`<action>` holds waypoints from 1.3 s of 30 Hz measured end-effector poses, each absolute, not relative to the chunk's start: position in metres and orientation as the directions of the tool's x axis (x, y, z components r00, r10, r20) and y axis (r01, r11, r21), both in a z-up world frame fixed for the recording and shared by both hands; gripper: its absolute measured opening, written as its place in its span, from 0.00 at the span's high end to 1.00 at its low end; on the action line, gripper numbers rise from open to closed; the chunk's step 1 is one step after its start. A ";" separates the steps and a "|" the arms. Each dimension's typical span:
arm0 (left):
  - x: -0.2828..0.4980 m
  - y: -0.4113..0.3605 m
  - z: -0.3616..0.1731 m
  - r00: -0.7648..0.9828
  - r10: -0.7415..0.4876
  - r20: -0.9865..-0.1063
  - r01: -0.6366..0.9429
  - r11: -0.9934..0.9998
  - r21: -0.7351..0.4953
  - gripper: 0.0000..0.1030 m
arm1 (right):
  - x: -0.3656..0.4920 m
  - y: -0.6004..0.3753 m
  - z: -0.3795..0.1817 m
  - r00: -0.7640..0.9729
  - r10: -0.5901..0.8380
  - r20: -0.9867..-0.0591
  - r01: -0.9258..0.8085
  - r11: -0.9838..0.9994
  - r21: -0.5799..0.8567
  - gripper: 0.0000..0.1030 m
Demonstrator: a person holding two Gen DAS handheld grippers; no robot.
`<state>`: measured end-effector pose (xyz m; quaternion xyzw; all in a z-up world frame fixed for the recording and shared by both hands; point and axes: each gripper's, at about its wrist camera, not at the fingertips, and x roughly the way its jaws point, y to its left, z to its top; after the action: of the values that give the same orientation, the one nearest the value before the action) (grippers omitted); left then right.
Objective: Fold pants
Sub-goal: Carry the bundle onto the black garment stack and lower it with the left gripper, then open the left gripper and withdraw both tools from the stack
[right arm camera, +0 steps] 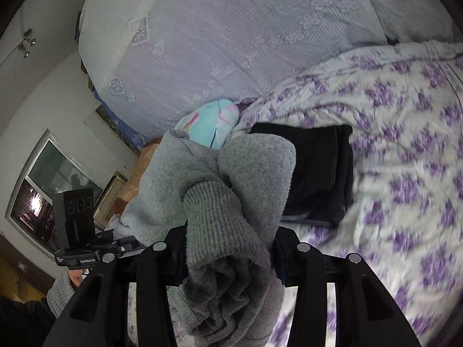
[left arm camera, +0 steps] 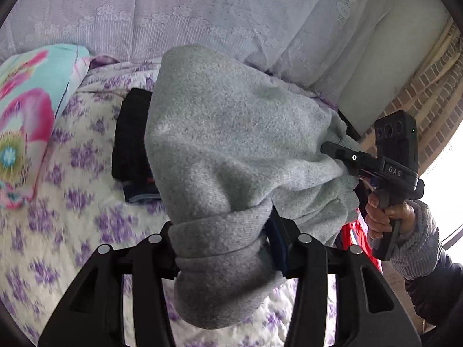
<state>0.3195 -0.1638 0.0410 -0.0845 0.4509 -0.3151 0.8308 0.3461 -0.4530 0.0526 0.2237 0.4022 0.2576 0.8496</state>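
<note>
Grey pants (left arm camera: 231, 144) hang mid-frame, bunched and clamped by both left gripper (left arm camera: 222, 248) and right gripper (right arm camera: 228, 248), above the purple-flowered quilt (right arm camera: 405, 144).

Soft, cool daylight throughout, strongest at the blown-out white glare along the right edge of the left wrist view. Heavy fisheye bending and dark vignetting at every corner. Motion smear across the white bedspread with purple flowers (left arm camera: 86, 156) (right arm camera: 405, 173), possibly from camera movement. Dimmer, greyer tones in the right wrist view; bright reflection in the framed glass pane (right arm camera: 37, 196).
</note>
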 end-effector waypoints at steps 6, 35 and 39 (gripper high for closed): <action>0.431 -0.172 0.016 0.409 -0.559 -0.721 0.376 0.823 -0.425 0.53 | 0.471 -0.459 0.018 0.512 0.619 -0.595 -0.233 0.767 0.597 0.56; 0.424 -0.177 -0.045 0.575 -0.429 -0.697 0.394 0.892 -0.224 0.14 | 0.523 -0.345 -0.005 0.438 0.627 -0.644 -0.456 0.773 0.442 0.56; 0.408 -0.196 -0.080 0.545 -0.320 -0.775 0.448 0.892 -0.053 0.14 | 0.547 -0.332 -0.047 0.413 0.494 -0.765 -0.310 0.866 0.392 0.90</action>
<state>0.4084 -0.1959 -0.0796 0.0757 0.4237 -0.2192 0.8756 0.5469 -0.3320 -0.0475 0.0949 0.4852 0.2406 0.8353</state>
